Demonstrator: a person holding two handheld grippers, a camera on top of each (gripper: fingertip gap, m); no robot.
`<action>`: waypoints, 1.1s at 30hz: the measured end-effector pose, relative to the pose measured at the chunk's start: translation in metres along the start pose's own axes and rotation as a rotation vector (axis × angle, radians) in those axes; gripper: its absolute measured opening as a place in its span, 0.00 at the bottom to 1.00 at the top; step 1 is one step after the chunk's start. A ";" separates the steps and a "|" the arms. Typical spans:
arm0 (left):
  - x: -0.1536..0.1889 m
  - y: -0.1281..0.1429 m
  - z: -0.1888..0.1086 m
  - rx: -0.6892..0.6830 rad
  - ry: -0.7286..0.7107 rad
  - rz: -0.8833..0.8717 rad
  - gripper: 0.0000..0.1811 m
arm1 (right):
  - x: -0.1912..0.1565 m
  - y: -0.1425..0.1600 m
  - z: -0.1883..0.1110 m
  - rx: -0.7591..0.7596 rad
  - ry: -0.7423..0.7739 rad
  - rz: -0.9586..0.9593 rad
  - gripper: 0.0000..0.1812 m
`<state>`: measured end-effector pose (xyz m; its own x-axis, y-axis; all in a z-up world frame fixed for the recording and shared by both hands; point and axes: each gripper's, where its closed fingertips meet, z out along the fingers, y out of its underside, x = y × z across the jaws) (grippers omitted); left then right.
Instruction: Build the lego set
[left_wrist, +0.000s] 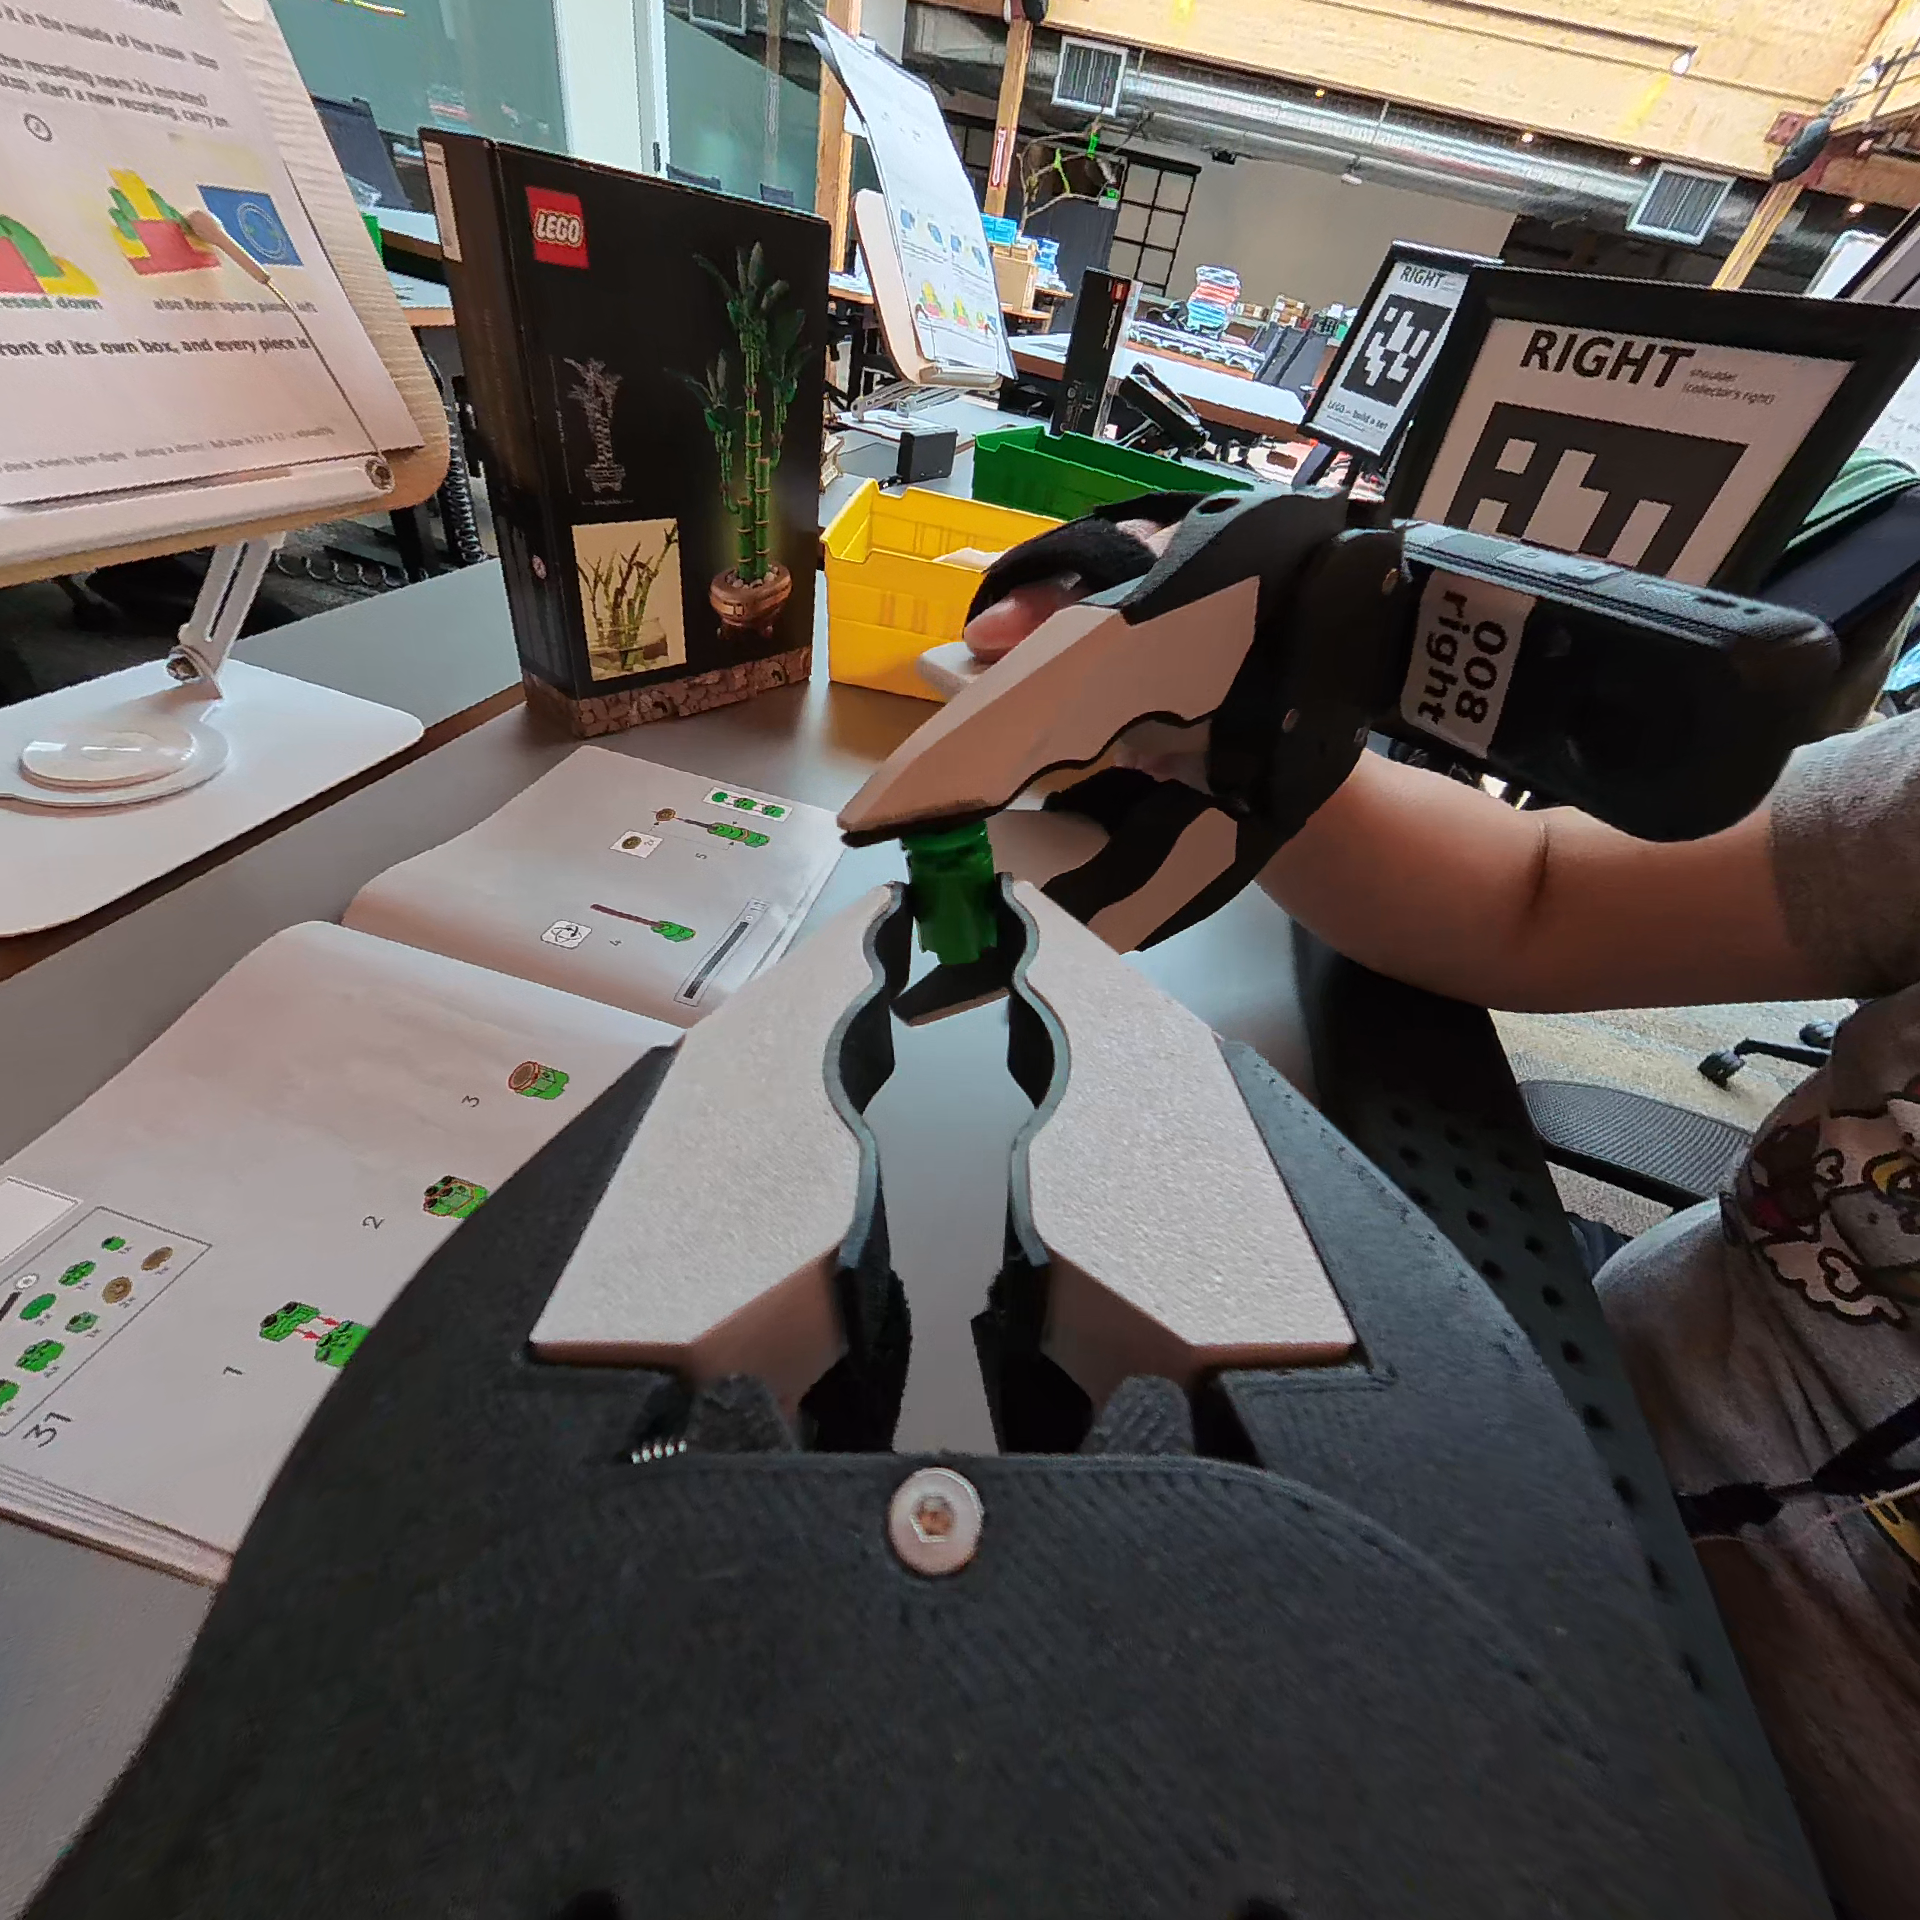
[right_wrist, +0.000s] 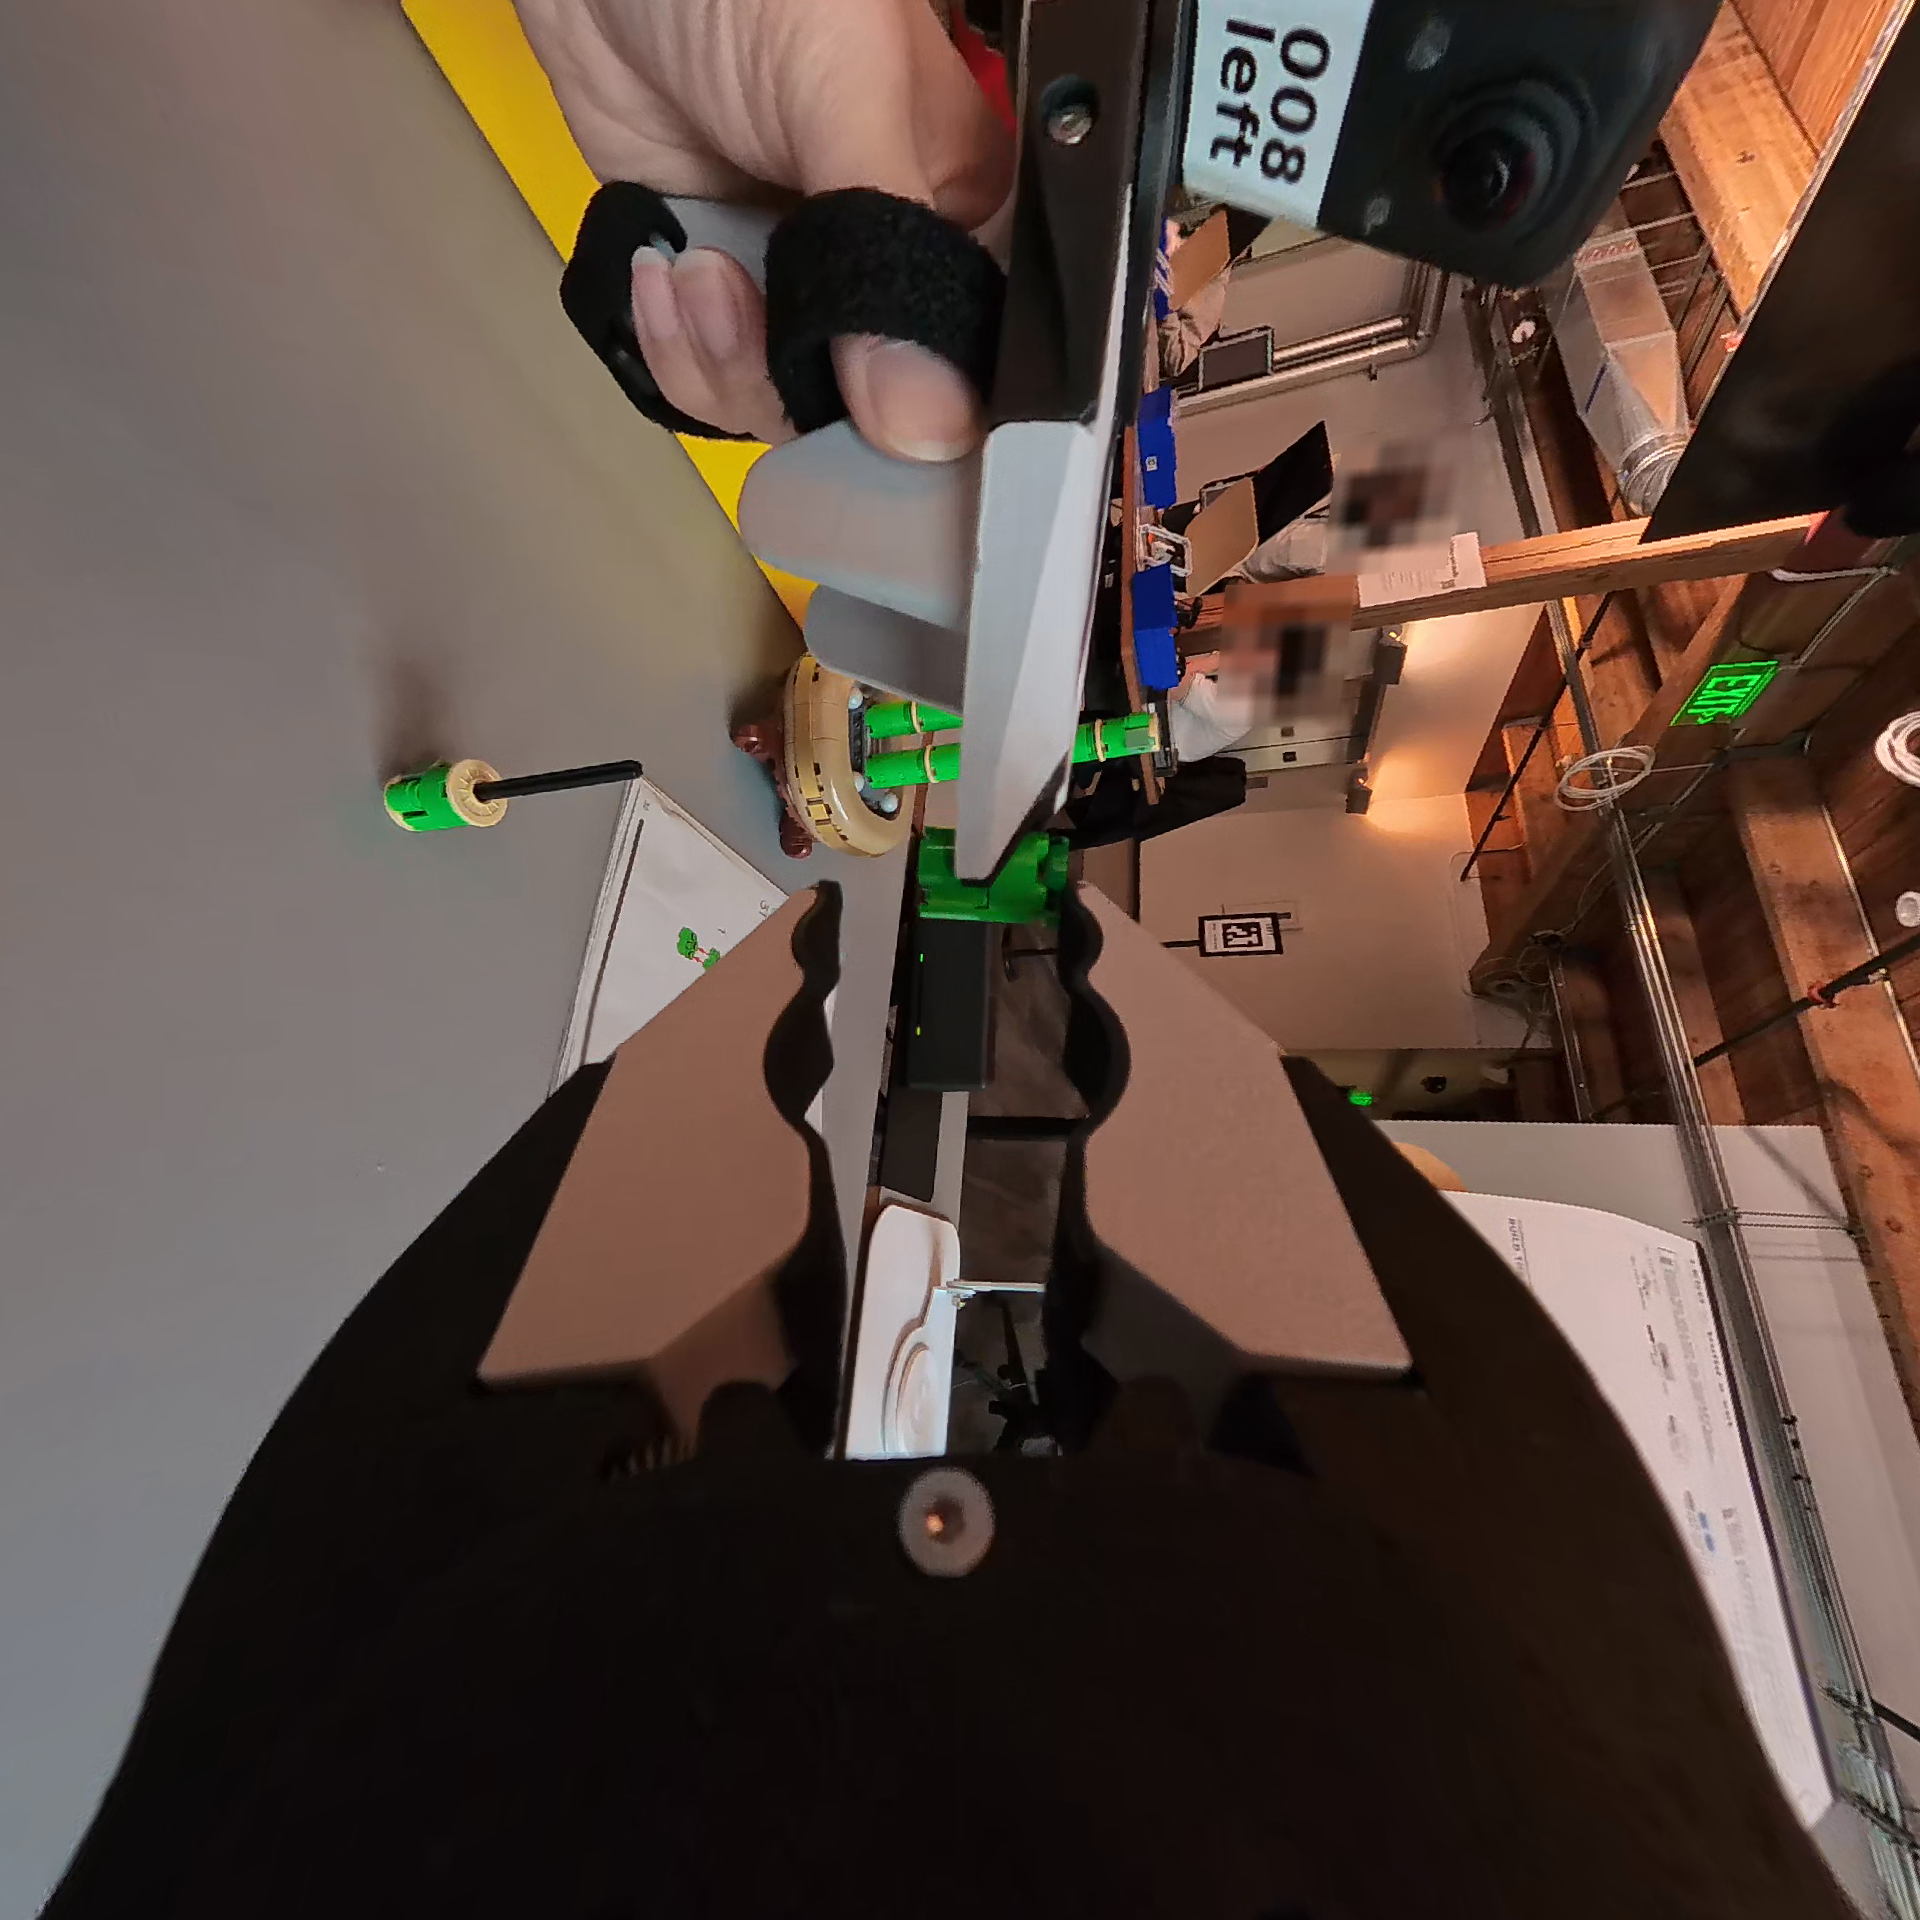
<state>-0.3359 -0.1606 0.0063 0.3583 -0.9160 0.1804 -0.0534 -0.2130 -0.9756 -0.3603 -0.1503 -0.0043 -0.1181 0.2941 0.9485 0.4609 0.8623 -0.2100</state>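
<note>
The green stalk segment (left_wrist: 951, 902) is held above the open instruction booklet (left_wrist: 436, 1049), clamped by the left gripper (left_wrist: 948, 914); the right gripper (right_wrist: 992, 888) pinches its upper end. The potted base (right_wrist: 842, 774) carries only two short stalks, and a rod sub-assembly (right_wrist: 488, 795) lies loose; most building appears to remain.

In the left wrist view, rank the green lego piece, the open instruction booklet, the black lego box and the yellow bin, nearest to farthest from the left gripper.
1. Green lego piece, at the fingertips.
2. Open white instruction booklet, flat on the left.
3. Yellow plastic bin and upright black lego box: too close to call.
</note>
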 end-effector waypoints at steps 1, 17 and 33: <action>0.001 0.000 0.000 0.001 0.009 -0.006 0.08 | 0.000 -0.001 -0.001 0.003 0.003 -0.008 0.22; 0.007 0.004 0.001 -0.030 0.082 -0.081 0.08 | -0.002 -0.004 -0.004 0.002 -0.024 -0.024 0.19; 0.018 0.003 -0.002 -0.038 0.172 -0.123 0.07 | -0.001 -0.014 -0.009 0.046 -0.040 -0.021 0.18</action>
<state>-0.3314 -0.1783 0.0069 0.2004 -0.9260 0.3199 -0.0550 -0.3366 -0.9400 -0.3583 -0.1666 -0.0005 -0.1627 0.2910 0.9428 0.4174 0.8861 -0.2015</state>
